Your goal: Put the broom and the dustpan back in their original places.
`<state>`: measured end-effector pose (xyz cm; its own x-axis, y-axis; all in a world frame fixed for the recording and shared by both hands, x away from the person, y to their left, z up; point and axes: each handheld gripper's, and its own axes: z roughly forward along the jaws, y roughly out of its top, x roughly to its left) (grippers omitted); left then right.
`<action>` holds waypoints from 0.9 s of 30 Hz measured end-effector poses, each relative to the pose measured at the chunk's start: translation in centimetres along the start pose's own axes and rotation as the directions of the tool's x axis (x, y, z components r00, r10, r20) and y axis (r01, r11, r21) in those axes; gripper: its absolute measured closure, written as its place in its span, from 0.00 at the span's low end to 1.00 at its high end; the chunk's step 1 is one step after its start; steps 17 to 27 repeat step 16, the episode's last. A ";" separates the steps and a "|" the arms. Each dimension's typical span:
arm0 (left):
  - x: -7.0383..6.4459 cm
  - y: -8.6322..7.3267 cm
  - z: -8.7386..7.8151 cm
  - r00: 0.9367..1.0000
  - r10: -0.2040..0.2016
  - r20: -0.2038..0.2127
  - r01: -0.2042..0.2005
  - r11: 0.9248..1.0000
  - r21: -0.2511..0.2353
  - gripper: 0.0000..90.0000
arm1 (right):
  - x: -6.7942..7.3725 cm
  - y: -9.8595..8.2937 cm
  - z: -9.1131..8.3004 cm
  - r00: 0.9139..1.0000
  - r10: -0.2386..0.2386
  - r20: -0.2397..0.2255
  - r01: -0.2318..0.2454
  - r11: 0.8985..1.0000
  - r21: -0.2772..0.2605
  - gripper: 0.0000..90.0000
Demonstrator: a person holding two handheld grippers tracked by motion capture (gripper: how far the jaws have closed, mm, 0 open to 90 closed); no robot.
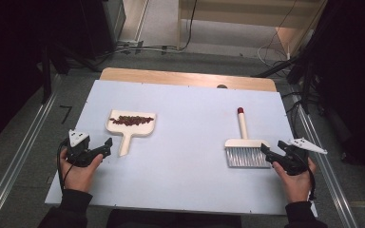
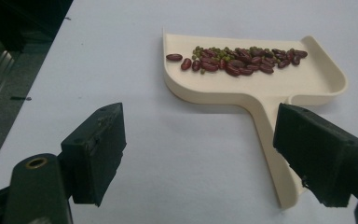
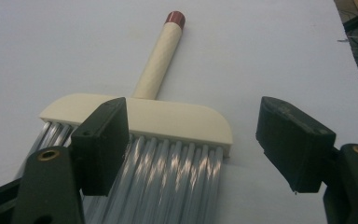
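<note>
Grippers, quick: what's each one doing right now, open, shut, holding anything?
Left gripper: open, holding nothing, jaws near the dustpan handle.
Right gripper: open, holding nothing, jaws at the brush bristles.

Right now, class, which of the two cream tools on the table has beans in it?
The dustpan, on the left by the left gripper. Beans lie across its tray; the brush carries none.

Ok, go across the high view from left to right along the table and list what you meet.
Left gripper, open, in the person's hand → cream dustpan holding a line of beans → small brush with grey bristles and a red-tipped handle → right gripper, open, at the brush's right edge.
</note>
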<state>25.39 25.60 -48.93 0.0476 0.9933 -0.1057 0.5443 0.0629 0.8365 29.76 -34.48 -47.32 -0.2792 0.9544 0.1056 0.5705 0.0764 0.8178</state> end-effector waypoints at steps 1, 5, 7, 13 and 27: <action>0.0 0.0 -0.1 1.000 0.005 0.001 -0.005 1.000 0.002 0.20 | -0.1 -0.1 -0.1 1.000 0.000 0.000 0.000 1.000 -0.001 0.27; 0.0 -0.2 -0.4 1.000 0.005 0.006 -0.005 1.000 0.000 0.20 | -0.3 -0.5 -0.4 1.000 0.003 0.006 -0.003 1.000 0.006 0.27; -0.1 -0.3 -0.5 1.000 0.008 0.006 -0.008 1.000 -0.001 0.20 | -0.5 -0.7 -0.6 1.000 0.005 0.008 -0.005 1.000 0.008 0.27; -0.1 -0.5 -0.8 1.000 0.019 0.004 -0.019 1.000 0.001 0.20 | -0.8 -1.0 -0.9 1.000 0.013 0.016 -0.013 1.000 0.012 0.26; 0.0 -0.6 -0.8 1.000 0.017 -0.001 -0.017 1.000 0.001 0.20 | -0.8 -0.9 -1.0 1.000 0.016 0.018 -0.016 1.000 0.002 0.26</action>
